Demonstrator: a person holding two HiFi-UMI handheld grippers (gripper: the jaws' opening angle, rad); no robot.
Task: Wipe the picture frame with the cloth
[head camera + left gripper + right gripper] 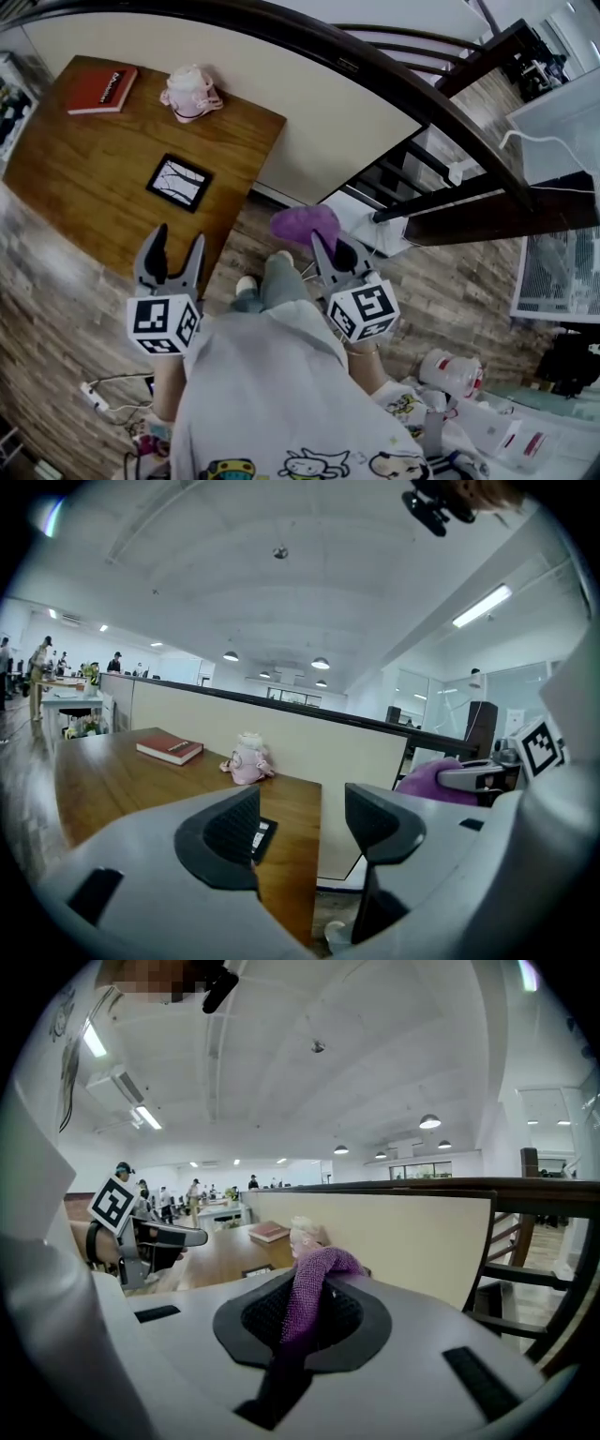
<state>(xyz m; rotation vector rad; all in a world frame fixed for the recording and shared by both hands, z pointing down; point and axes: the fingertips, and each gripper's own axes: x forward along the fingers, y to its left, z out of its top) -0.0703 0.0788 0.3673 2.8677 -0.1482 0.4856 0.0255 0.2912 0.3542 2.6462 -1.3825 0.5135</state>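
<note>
Our right tongs [326,251] are clamped on the purple cloth [305,225], which bunches up beyond their tips, off to the side of the wooden counter [66,178]. We hold the left tongs [178,240] wide apart and empty by the counter's near corner. Just ahead of them the black picture frame [179,182] lies flat on the counter. Farther back we see a pink plush toy [191,92] and a red book [102,90].

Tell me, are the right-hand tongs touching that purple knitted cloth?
Touching. The right gripper view shows the right tongs shut on the purple knitted cloth, pinched between both pads.
</note>
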